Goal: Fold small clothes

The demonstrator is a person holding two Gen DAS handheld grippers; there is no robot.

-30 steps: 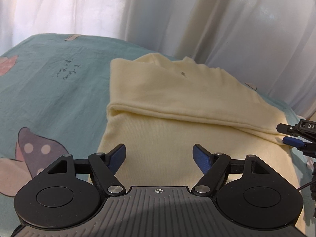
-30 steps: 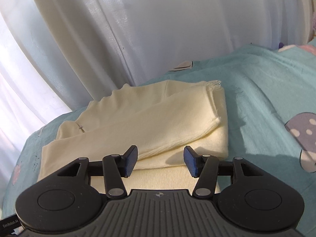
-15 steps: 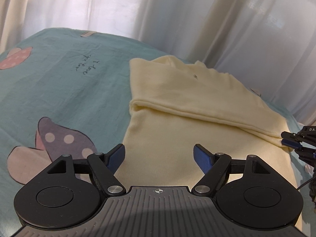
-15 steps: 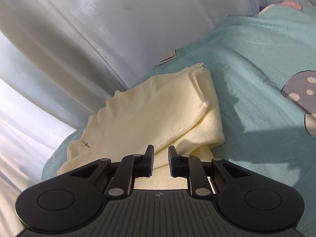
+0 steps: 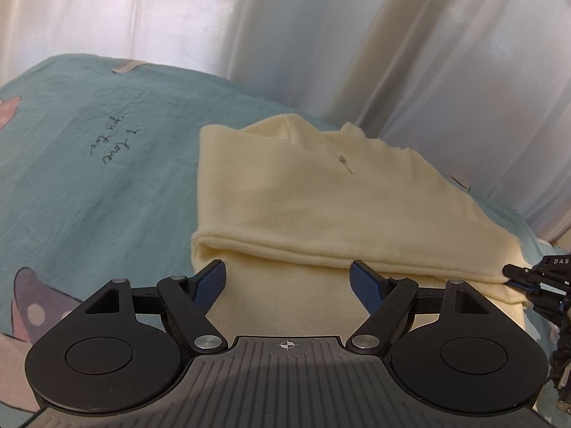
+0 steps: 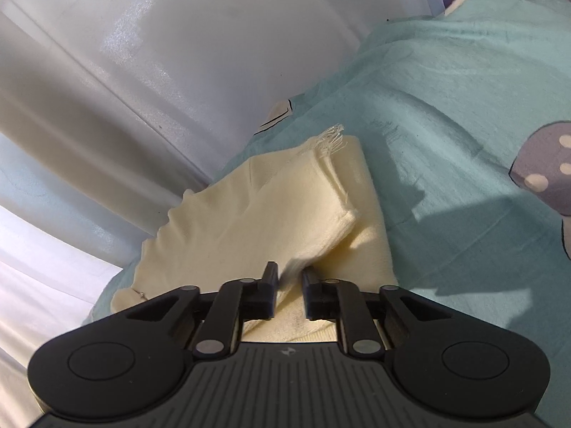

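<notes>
A cream knit garment [image 5: 321, 196] lies folded on the teal bedsheet [image 5: 89, 196], with one layer turned over so a long fold edge crosses it. My left gripper [image 5: 289, 271] hovers open just in front of that fold, nothing between its blue pads. At the right end of the fold, my right gripper [image 5: 524, 280] pinches the cloth. In the right wrist view the garment [image 6: 267, 214] bunches up between the jaws of the right gripper [image 6: 289, 278], which is shut on the folded edge. A frayed corner sticks up at the garment's far end.
White and cream curtains [image 5: 285, 35] hang close behind the bed. The sheet [image 6: 446, 142] has mushroom prints and handwriting-style text. Wrinkled bare sheet extends left of the garment in the left wrist view and right of it in the right wrist view.
My right gripper's jaws closed on the garment's folded edge and the gripper rolled. My left gripper came closer to the fold, still open.
</notes>
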